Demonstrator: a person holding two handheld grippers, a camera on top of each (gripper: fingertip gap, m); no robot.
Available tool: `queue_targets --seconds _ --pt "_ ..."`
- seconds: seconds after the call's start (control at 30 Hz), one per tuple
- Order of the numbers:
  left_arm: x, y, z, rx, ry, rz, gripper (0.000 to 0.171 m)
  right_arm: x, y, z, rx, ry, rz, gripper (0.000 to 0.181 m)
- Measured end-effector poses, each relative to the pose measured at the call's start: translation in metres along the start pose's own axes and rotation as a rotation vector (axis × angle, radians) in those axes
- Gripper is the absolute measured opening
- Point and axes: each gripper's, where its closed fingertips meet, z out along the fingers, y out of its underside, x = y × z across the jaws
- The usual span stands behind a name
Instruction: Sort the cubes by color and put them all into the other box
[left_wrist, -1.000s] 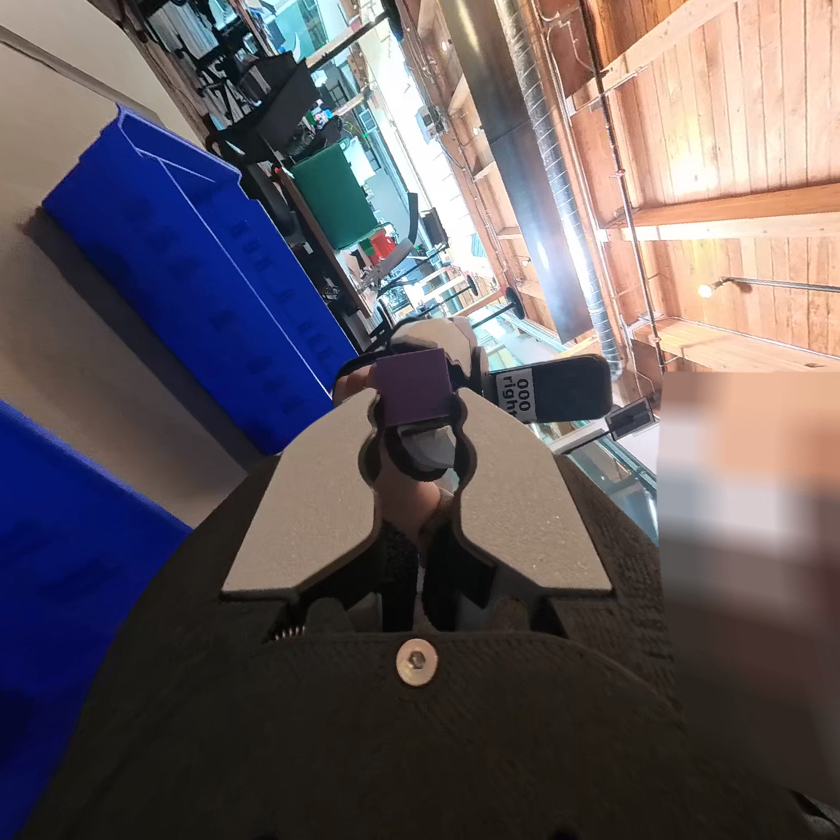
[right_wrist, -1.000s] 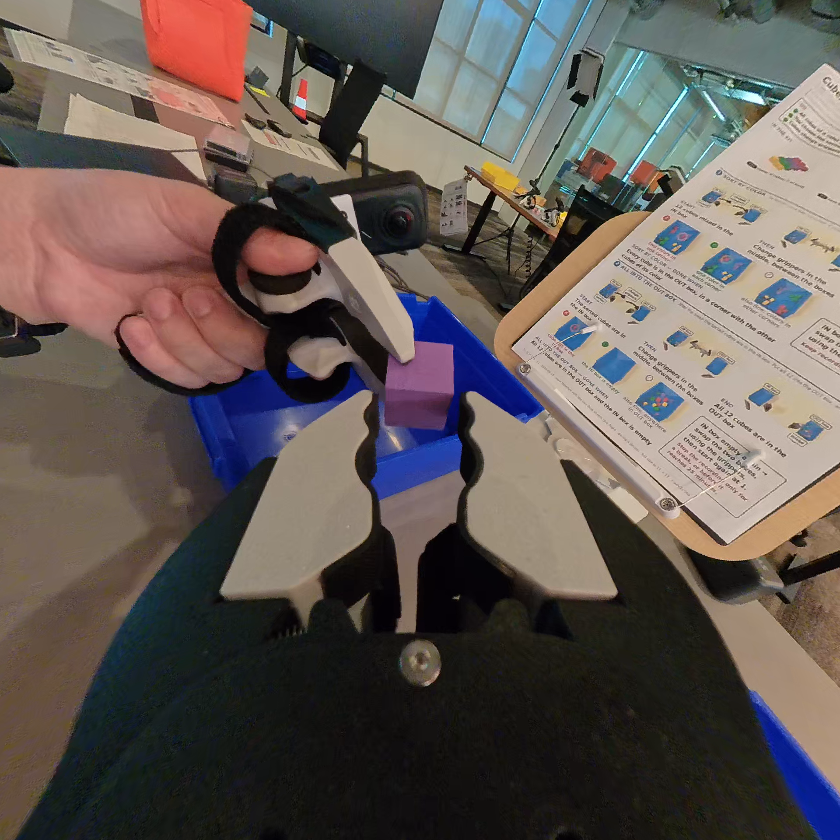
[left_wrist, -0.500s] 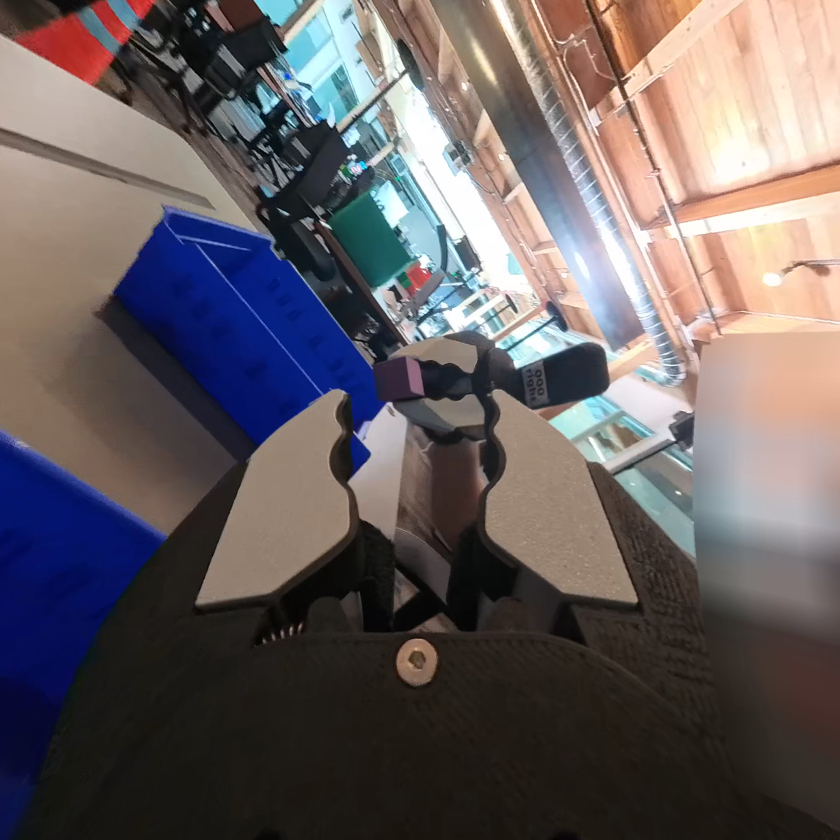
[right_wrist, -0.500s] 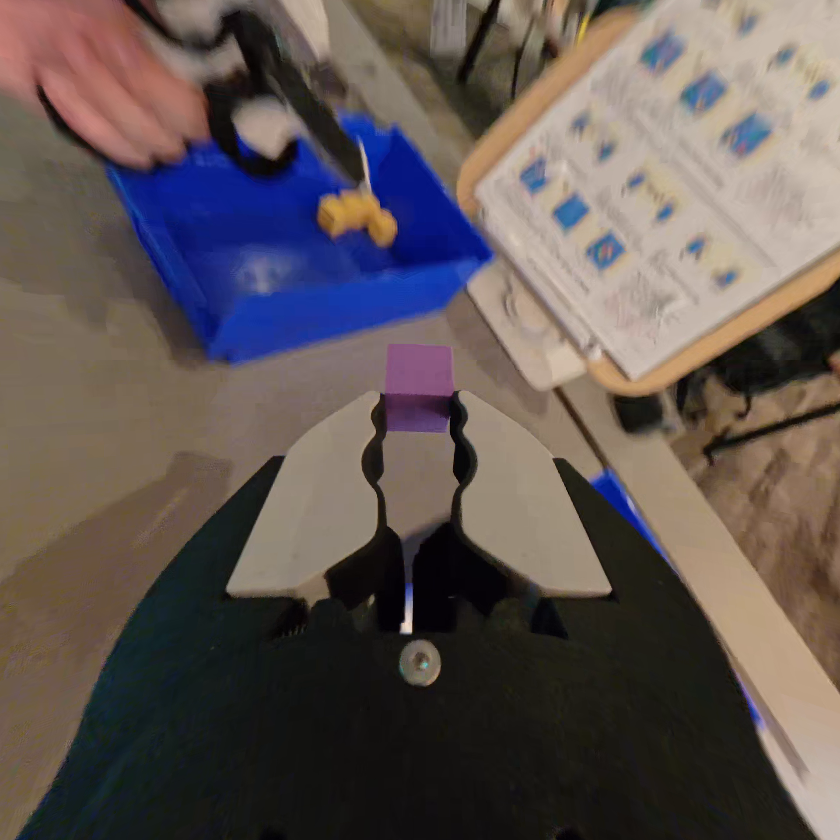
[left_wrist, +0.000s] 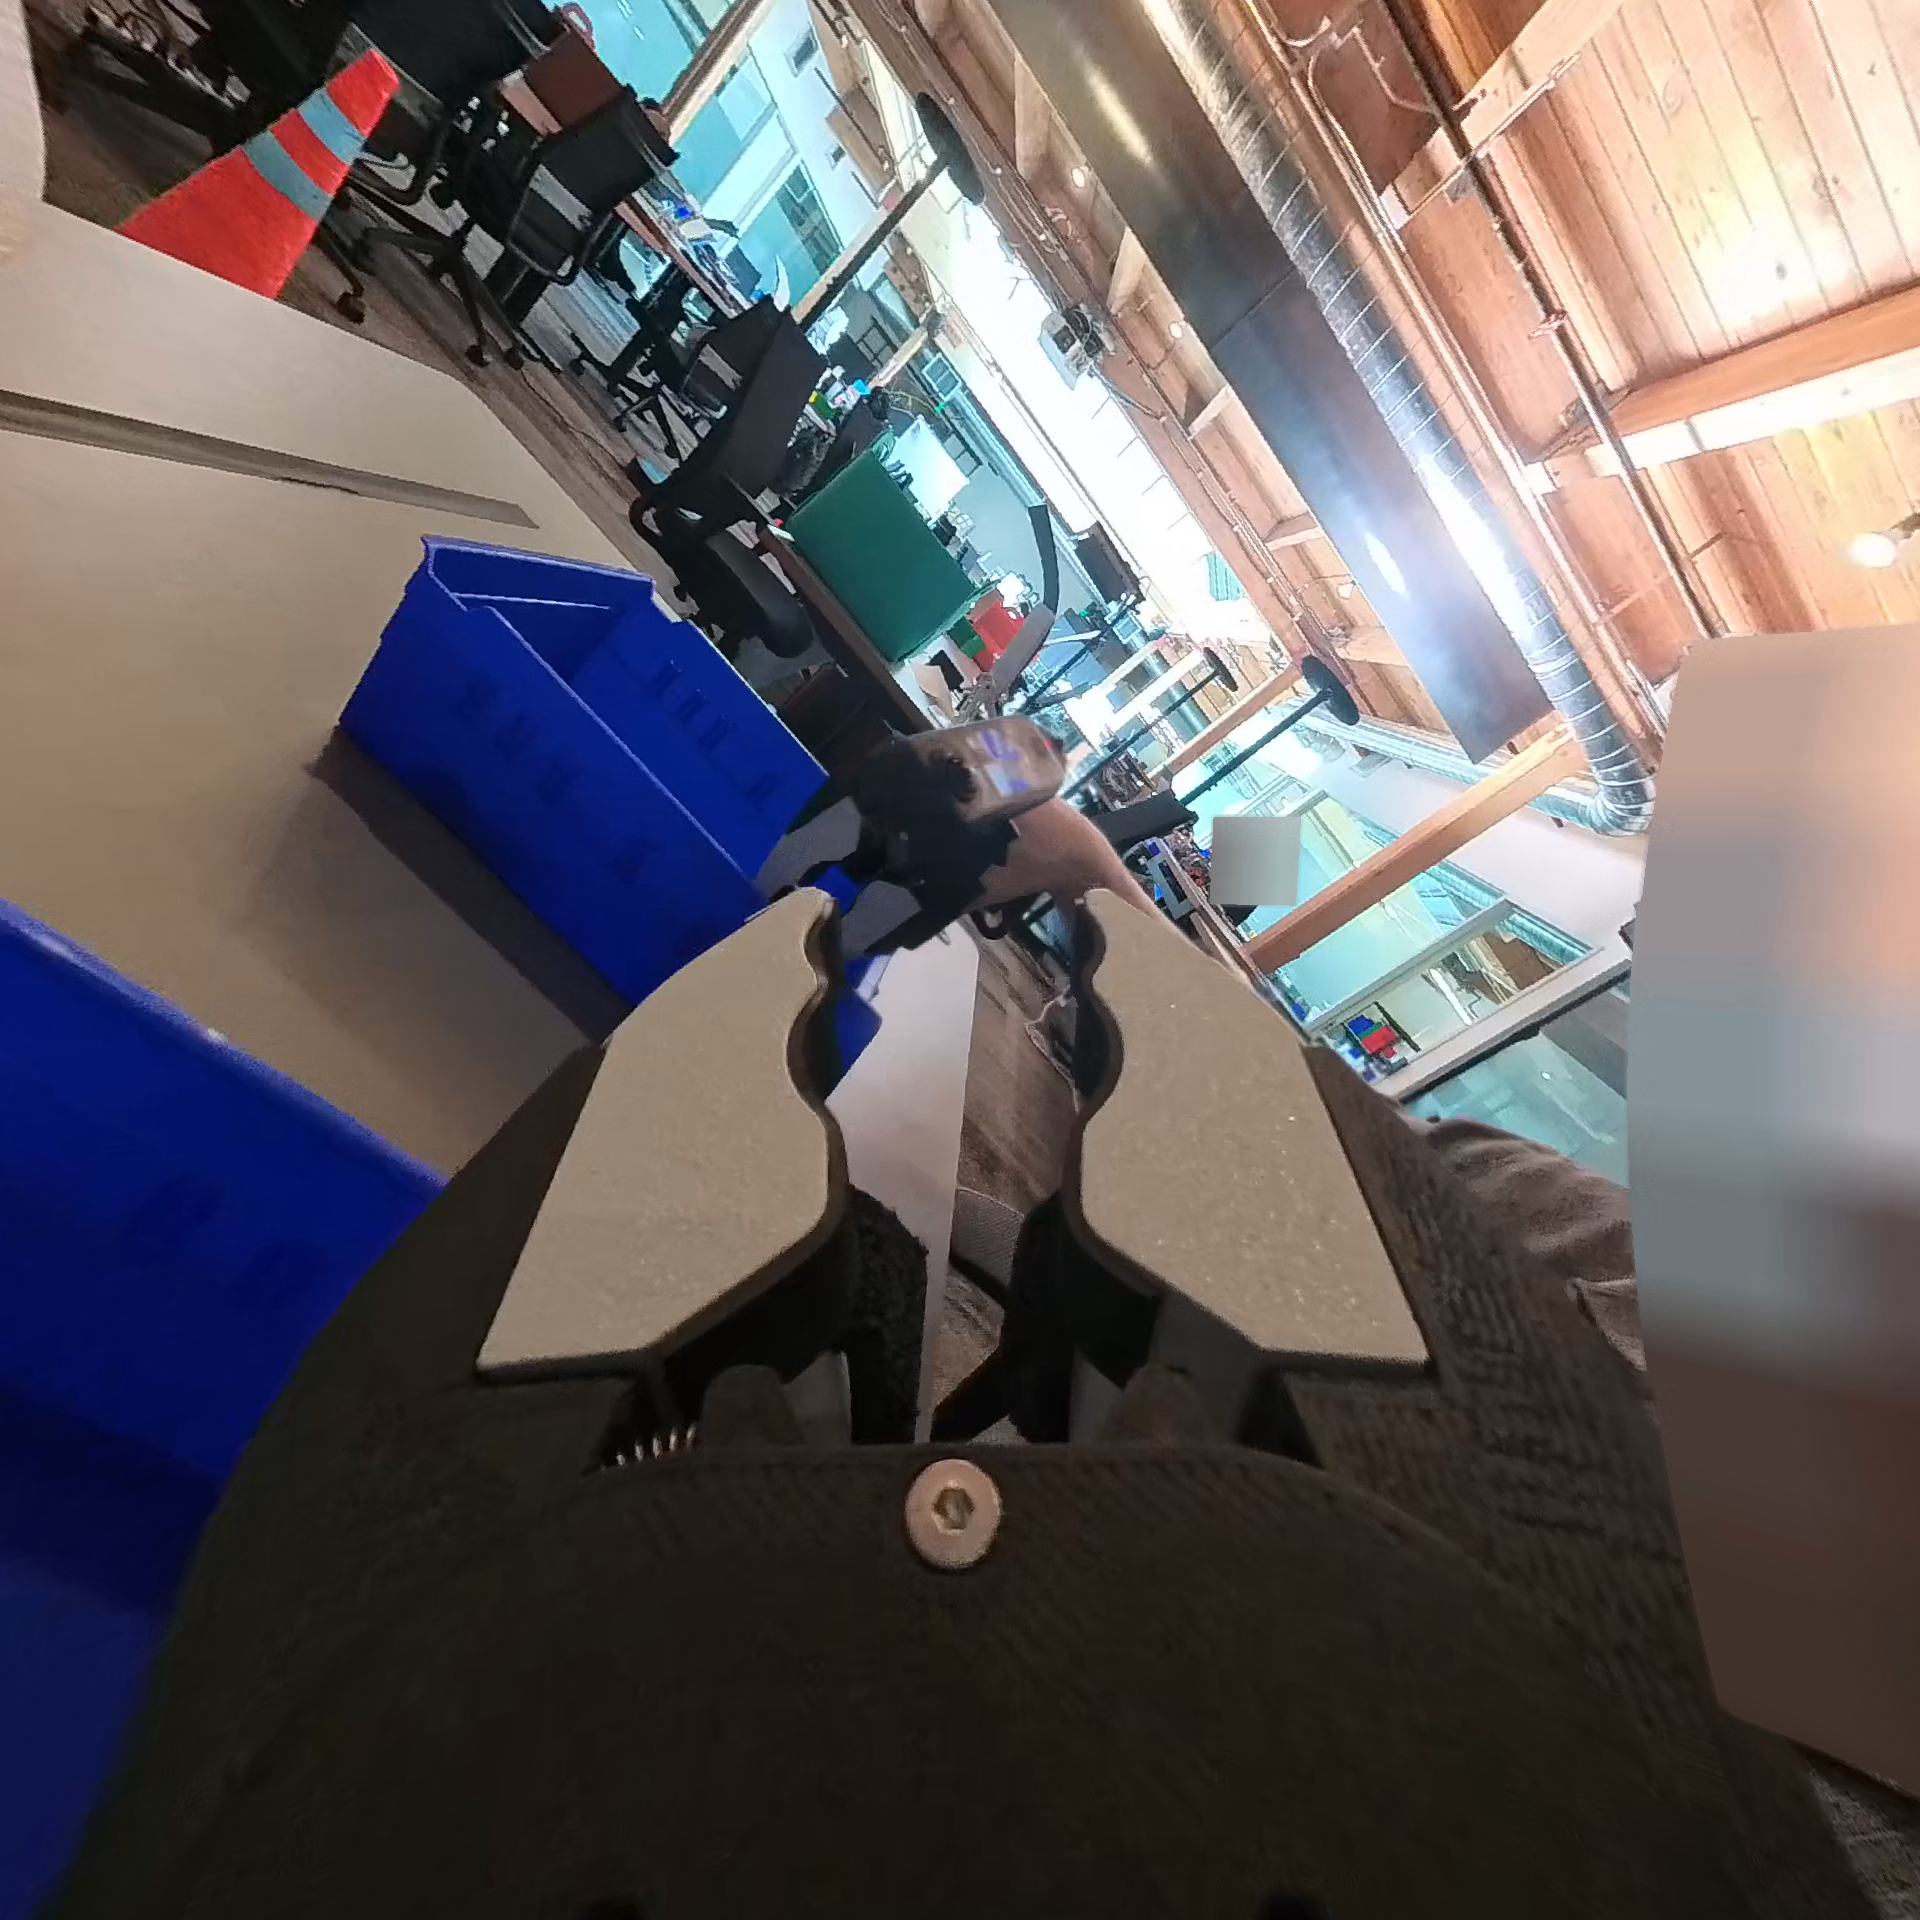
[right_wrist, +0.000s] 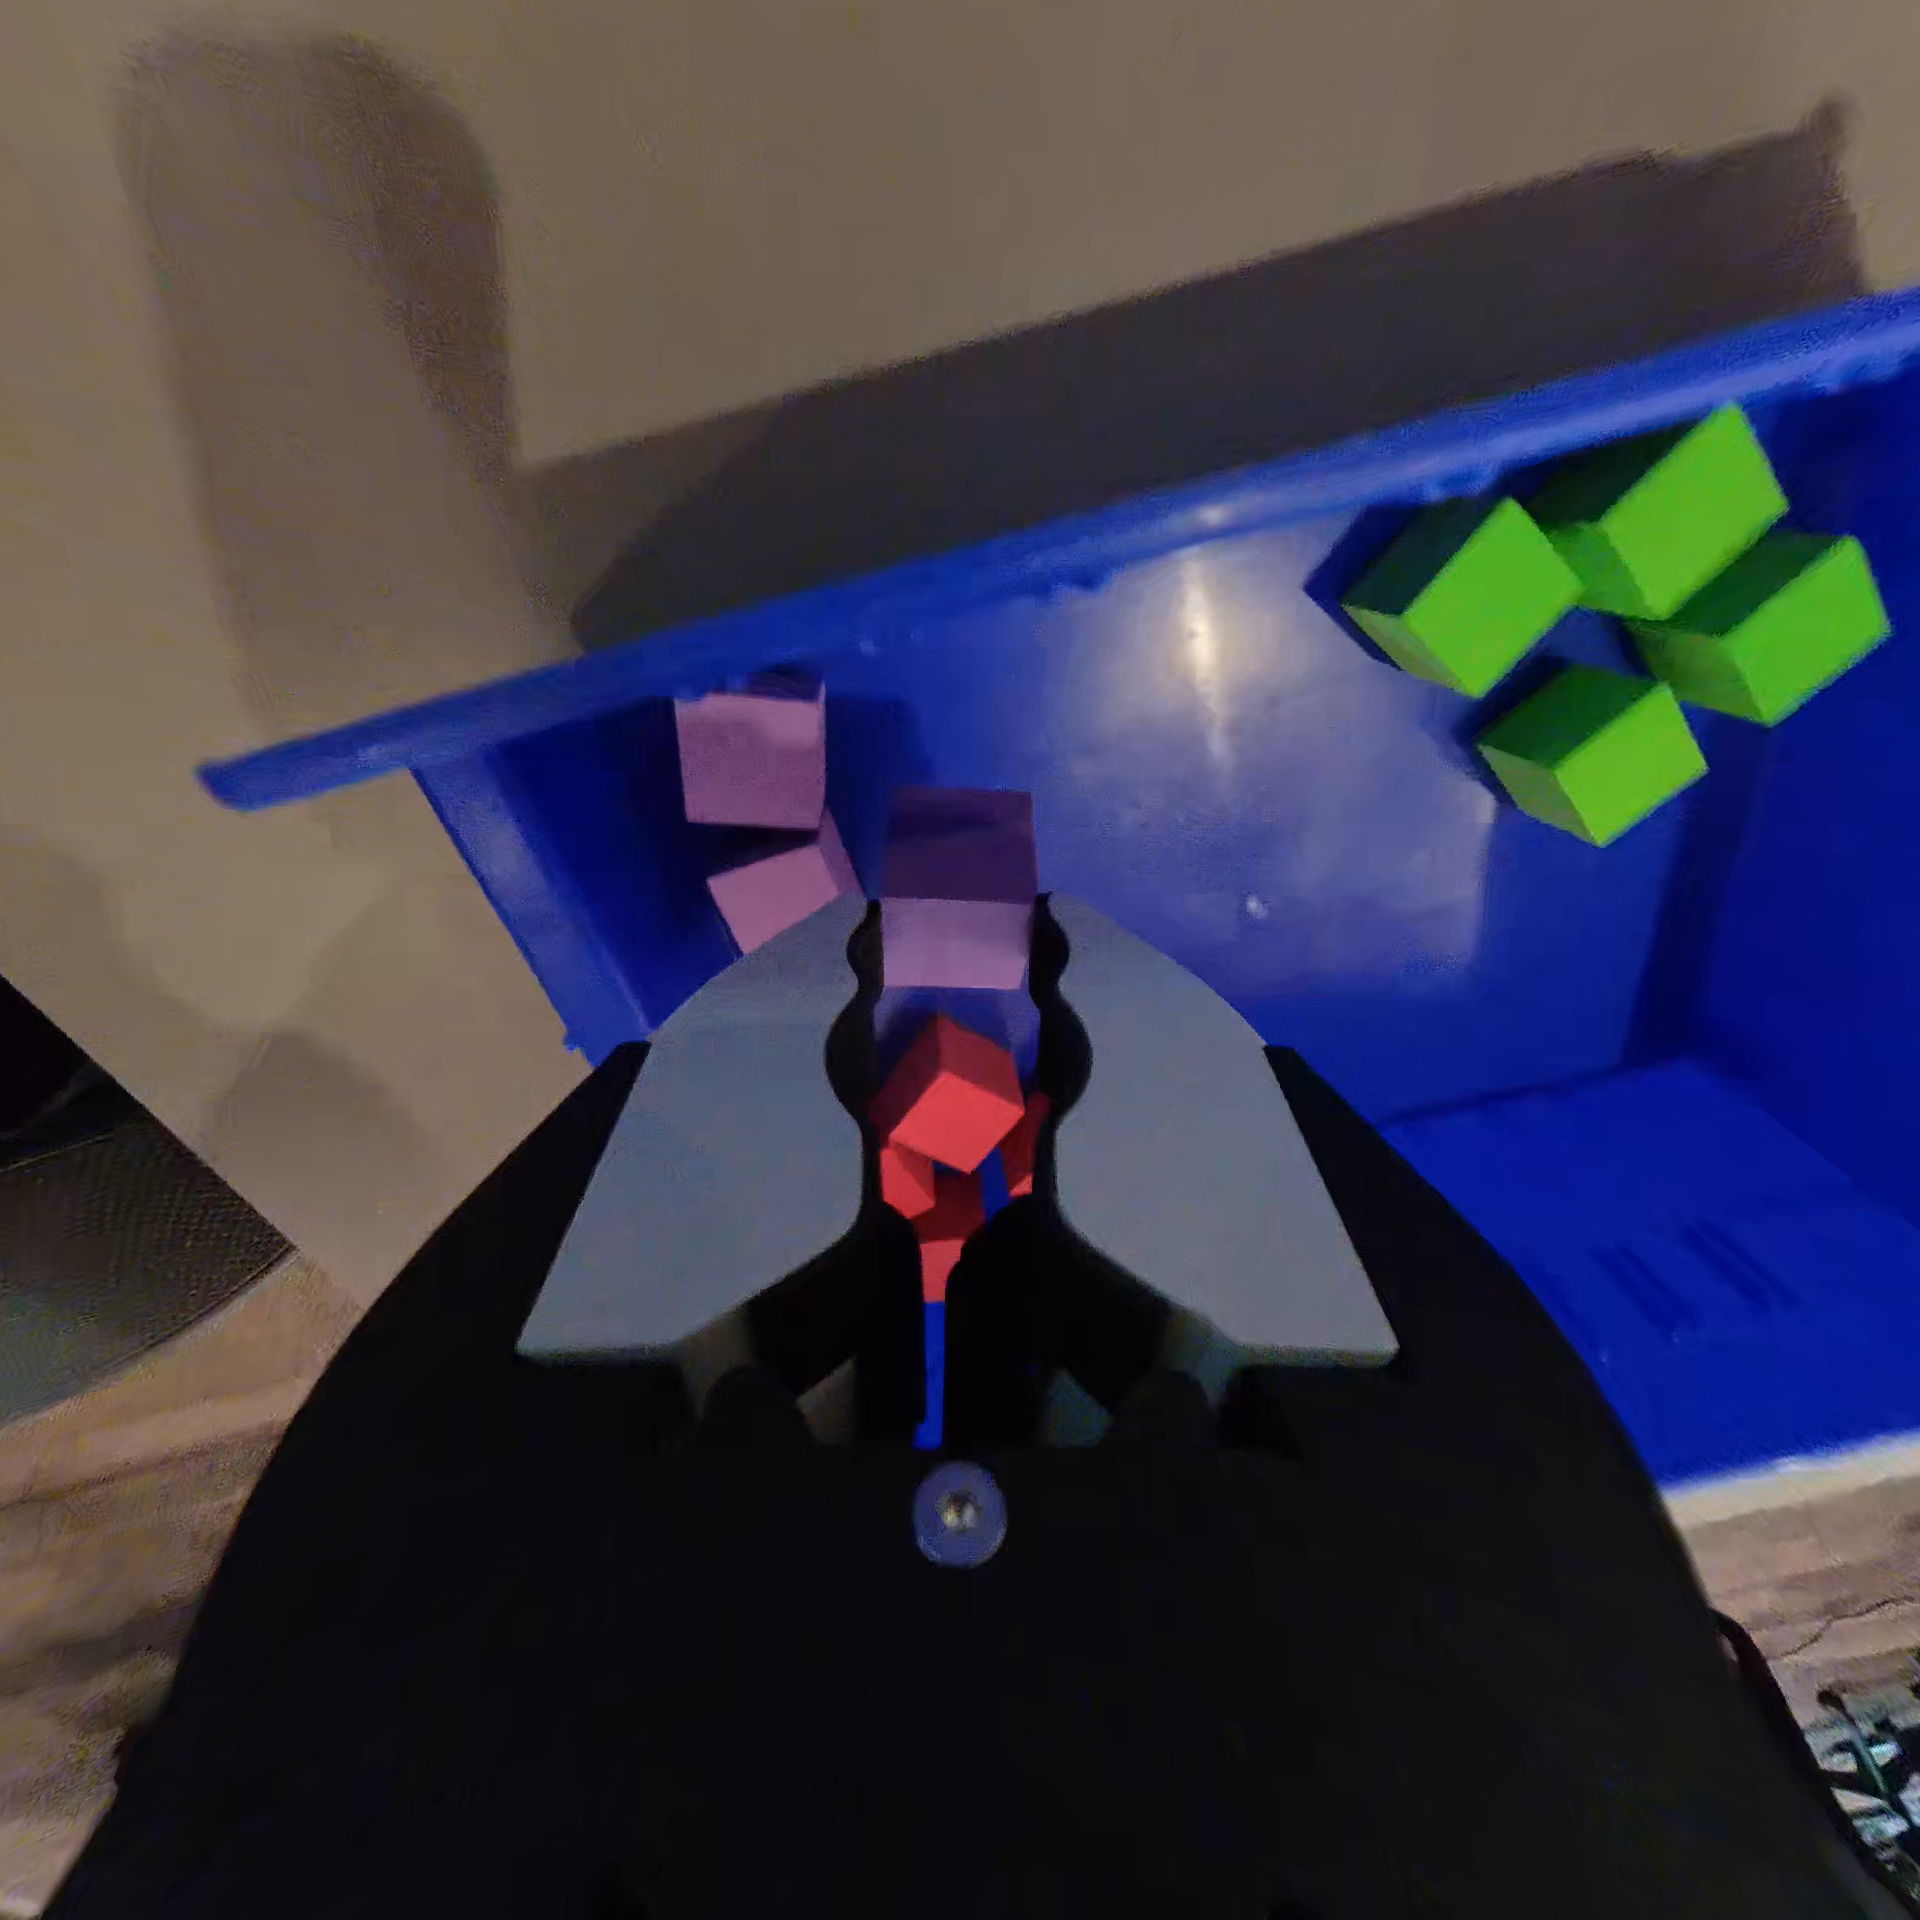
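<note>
matte purple cube (right_wrist: 956, 914) between grey jaws

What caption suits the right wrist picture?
Right gripper holds a purple cube over a blue bin of cubes.

Left claw (left_wrist: 956, 940): matt grey fingers with a fine grainy texture; black body with ribbed layer lines; bare metal hex screw.
Right claw (right_wrist: 956, 920): same matt grey fingers, black body.
Purple cube (right_wrist: 958, 902): matt, smooth, foam-like faces.
Green cubes (right_wrist: 1621, 613): matt, smooth.
Red cubes (right_wrist: 951, 1117): matt, smooth.
Blue bin (right_wrist: 1195, 748): glossy moulded plastic, floor showing a light glare.
Counter (left_wrist: 156, 665): smooth matt beige.
Ceiling (left_wrist: 1714, 208): warm wood planks; ribbed metal duct.
</note>
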Motion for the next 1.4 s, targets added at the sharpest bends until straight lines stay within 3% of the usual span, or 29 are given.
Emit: queue_targets --seconds 0.27,1.0,1.23,1.4 --pt "-0.002 -0.013 -0.034 0.068 -0.041 0.009 0.04 -0.004 -0.007 0.019 -0.001 -0.094 -0.002 0.028" --pt "0.004 -0.016 -0.023 0.039 -0.039 0.038 0.034 0.0 0.002 0.025 0.013 -0.093 0.037 0.031" --pt "0.004 -0.015 -0.019 0.022 -0.05 0.046 0.034 0.008 -0.002 0.006 0.113 -0.055 0.064 0.032" --pt "-0.008 -0.019 -0.029 -0.039 -0.182 0.105 0.036 0.013 -0.015 -0.032 0.308 0.051 0.043 0.035"
